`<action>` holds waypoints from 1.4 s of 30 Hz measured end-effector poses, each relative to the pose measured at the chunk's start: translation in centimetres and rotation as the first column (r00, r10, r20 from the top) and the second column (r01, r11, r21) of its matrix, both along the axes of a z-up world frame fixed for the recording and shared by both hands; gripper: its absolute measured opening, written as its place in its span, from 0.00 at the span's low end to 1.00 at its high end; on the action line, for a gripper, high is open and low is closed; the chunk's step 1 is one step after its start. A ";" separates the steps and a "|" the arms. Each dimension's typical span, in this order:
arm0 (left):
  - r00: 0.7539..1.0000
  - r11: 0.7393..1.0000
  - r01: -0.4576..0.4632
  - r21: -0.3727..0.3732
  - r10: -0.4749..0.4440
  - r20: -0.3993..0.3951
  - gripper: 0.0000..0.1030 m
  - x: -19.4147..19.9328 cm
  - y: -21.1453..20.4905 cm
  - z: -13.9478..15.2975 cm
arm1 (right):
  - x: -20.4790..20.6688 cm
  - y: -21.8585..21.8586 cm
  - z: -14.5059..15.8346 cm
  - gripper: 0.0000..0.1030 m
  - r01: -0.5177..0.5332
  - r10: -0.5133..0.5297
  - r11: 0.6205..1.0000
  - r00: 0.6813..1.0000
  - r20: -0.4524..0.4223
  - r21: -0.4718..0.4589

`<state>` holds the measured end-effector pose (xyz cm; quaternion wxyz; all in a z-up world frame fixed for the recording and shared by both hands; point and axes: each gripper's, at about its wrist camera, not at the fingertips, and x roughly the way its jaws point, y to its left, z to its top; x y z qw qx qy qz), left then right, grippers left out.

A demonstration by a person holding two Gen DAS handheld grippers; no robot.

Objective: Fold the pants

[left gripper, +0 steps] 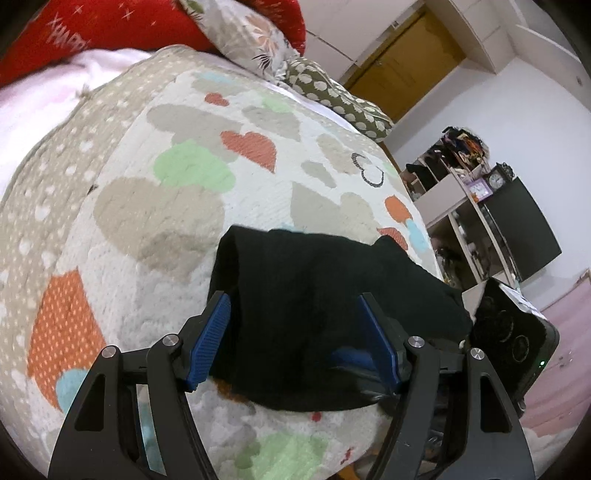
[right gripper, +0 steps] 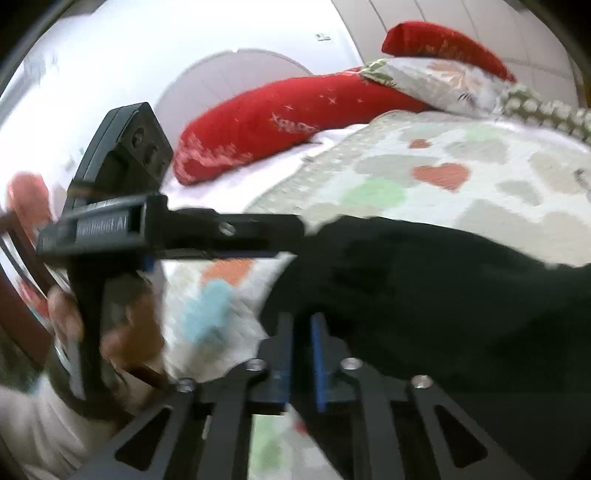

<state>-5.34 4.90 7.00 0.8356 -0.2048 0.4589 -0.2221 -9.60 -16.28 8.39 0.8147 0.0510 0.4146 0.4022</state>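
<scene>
The black pants [left gripper: 314, 295] lie bunched in a folded heap on the heart-patterned quilt [left gripper: 166, 221] near the bed's edge. My left gripper [left gripper: 293, 299] hangs over them, jaws wide open, one blue pad [left gripper: 218, 332] at each side of the heap, not squeezing it. In the right wrist view the pants [right gripper: 424, 295] fill the right half. My right gripper [right gripper: 301, 332] sits at their near left edge with its pads only a narrow gap apart; the blur hides whether cloth is in the gap. The left gripper [right gripper: 288, 232] shows side-on, its tips at the pants' upper edge.
A red pillow [right gripper: 277, 122], a floral pillow [left gripper: 251, 33] and a dotted pillow [left gripper: 340, 99] line the head of the bed. Beyond the bed's edge stand shelves [left gripper: 454, 177], a black cabinet [left gripper: 524, 229] and a wooden door [left gripper: 406, 62]. A hand [right gripper: 122, 332] holds the left tool.
</scene>
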 end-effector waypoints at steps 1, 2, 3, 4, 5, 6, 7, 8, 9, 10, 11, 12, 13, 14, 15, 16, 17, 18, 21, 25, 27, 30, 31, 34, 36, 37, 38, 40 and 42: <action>1.000 1.000 -0.006 -0.008 0.006 -0.007 0.68 0.0 0.1 -0.2 | -0.3 -0.4 0.0 0.34 -0.001 0.001 1.000 1.000 0.005 -0.021; 1.000 1.000 -0.012 -0.016 0.012 -0.014 0.68 -0.1 0.2 -0.5 | -0.7 -0.7 -0.1 0.49 0.000 0.000 0.999 1.000 0.011 -0.037; 1.000 1.000 -0.018 -0.018 0.018 -0.021 0.68 -0.3 0.2 -0.7 | -1.2 -1.0 -0.2 0.50 -0.003 0.003 0.999 1.000 0.022 -0.037; 0.999 1.000 -0.025 -0.012 0.024 -0.027 0.68 -0.4 0.2 -1.0 | -1.3 -1.0 -0.3 0.50 -0.007 0.008 0.999 1.000 0.029 -0.033; 0.999 1.000 -0.030 -0.003 0.030 -0.036 0.68 -0.6 0.1 -1.2 | -1.7 -0.9 -0.4 0.50 -0.015 0.016 0.999 0.999 0.036 -0.032; 0.998 0.999 -0.033 0.008 0.033 -0.046 0.68 -0.8 0.0 -1.5 | -2.0 -0.6 -0.6 0.50 -0.028 0.029 0.999 0.999 0.042 -0.038; 0.998 0.999 -0.029 0.017 0.030 -0.059 0.68 -1.0 -0.1 -1.9 | -2.3 -0.1 -1.0 0.50 -0.042 0.045 0.998 0.998 0.050 -0.051; 0.997 1.000 -0.022 0.018 0.023 -0.068 0.68 -1.2 -0.3 -2.2 | -2.3 0.4 -1.4 0.50 -0.050 0.054 0.996 0.997 0.057 -0.071; 0.997 1.000 -0.011 0.015 0.012 -0.073 0.68 -1.3 -0.6 -2.3 | -2.2 1.2 -2.0 0.50 -0.055 0.062 0.993 0.996 0.070 -0.101; 0.997 1.000 0.006 0.015 -0.005 -0.071 0.68 -1.4 -1.0 -2.4 | -2.2 1.6 -2.3 0.50 -0.056 0.066 0.991 0.994 0.082 -0.119; 0.998 1.000 0.021 0.022 -0.019 -0.063 0.68 -1.5 -1.4 -2.4 | -2.0 2.0 -2.7 0.50 -0.047 0.062 0.989 0.993 0.104 -0.141; 0.998 0.999 0.036 0.029 -0.034 -0.052 0.68 -1.5 -1.9 -2.2 | -1.9 2.0 -2.8 0.46 -0.042 0.058 0.989 0.992 0.115 -0.140; 0.998 0.998 0.052 0.031 -0.050 -0.047 0.66 -1.4 -2.3 -2.2 | -1.6 1.9 -2.8 0.40 -0.038 0.053 0.992 0.992 0.114 -0.123; 0.996 0.997 0.070 0.028 -0.069 -0.048 0.54 -1.2 -2.7 -2.2 | -1.1 1.6 -2.8 0.29 -0.041 0.050 0.995 0.994 0.093 -0.096; 0.995 0.996 0.085 0.038 -0.083 -0.054 0.45 -0.8 -3.1 -2.1 | -0.6 1.4 -2.8 0.18 -0.049 0.052 0.997 0.997 0.058 -0.058; 0.996 0.995 0.080 0.057 -0.077 -0.054 0.34 -0.6 -3.3 -2.0 | -0.1 1.2 -2.7 0.18 -0.043 0.044 0.998 0.998 0.033 -0.036; 0.996 0.995 0.076 0.068 -0.073 -0.049 0.24 -0.2 -3.3 -1.8 | 0.0 1.1 -2.6 0.15 -0.040 0.040 0.999 0.999 0.023 -0.028; 0.996 0.996 0.080 0.047 -0.079 -0.035 0.19 0.2 -3.1 -1.4 | 0.5 0.9 -2.5 0.13 -0.037 0.037 0.999 0.999 -0.006 -0.002; 0.994 0.993 0.110 -0.037 -0.111 -0.001 0.07 1.2 -2.4 0.1 | 1.2 0.7 -1.6 0.10 -0.028 0.034 0.996 0.997 -0.063 0.089; 0.992 0.993 0.121 -0.005 -0.121 0.048 0.07 1.5 -2.2 2.0 | 2.1 1.7 -0.3 0.10 -0.036 0.046 0.992 0.996 -0.076 0.124; 0.993 0.995 0.098 0.018 -0.099 0.065 0.07 1.4 -1.4 2.7 | 2.5 2.5 0.0 0.09 -0.043 0.057 0.988 0.994 -0.091 0.149; 0.996 0.998 0.061 0.028 -0.063 0.070 0.07 1.0 0.0 2.8 | 2.4 4.4 -0.1 0.09 -0.067 0.083 0.986 0.992 -0.097 0.153; 0.996 0.998 0.054 0.034 -0.057 0.062 0.07 1.0 0.2 2.5 | 2.3 4.9 -0.5 0.09 -0.055 0.066 0.992 0.993 -0.094 0.118; 0.999 0.998 0.042 0.053 -0.042 -0.001 0.07 0.9 0.3 0.4 | 2.3 4.8 -2.4 0.10 -0.023 0.039 0.995 0.985 -0.166 0.096; 1.000 0.997 0.021 0.076 -0.020 -0.021 0.08 0.7 0.2 -0.4 | 1.9 4.0 -2.4 0.13 -0.032 0.050 0.995 0.980 -0.191 0.100; 1.000 0.996 0.007 0.085 -0.005 -0.021 0.08 0.6 0.4 -0.4 | 1.5 3.2 -1.8 0.14 -0.034 0.049 0.995 0.983 -0.175 0.090; 1.000 0.996 -0.022 0.090 0.023 -0.018 0.08 0.5 0.7 -0.3 | 1.0 2.3 -1.2 0.14 -0.028 0.039 0.997 0.988 -0.150 0.077; 0.998 0.993 -0.070 0.095 0.070 0.006 0.08 0.1 1.2 0.6 | 0.1 -0.8 0.1 0.15 0.016 -0.010 0.998 0.995 -0.100 0.057; 0.993 0.988 -0.106 0.112 0.100 0.058 0.08 -0.5 1.2 2.0 | -0.5 -4.9 0.5 0.16 0.116 -0.114 0.993 0.991 -0.072 0.028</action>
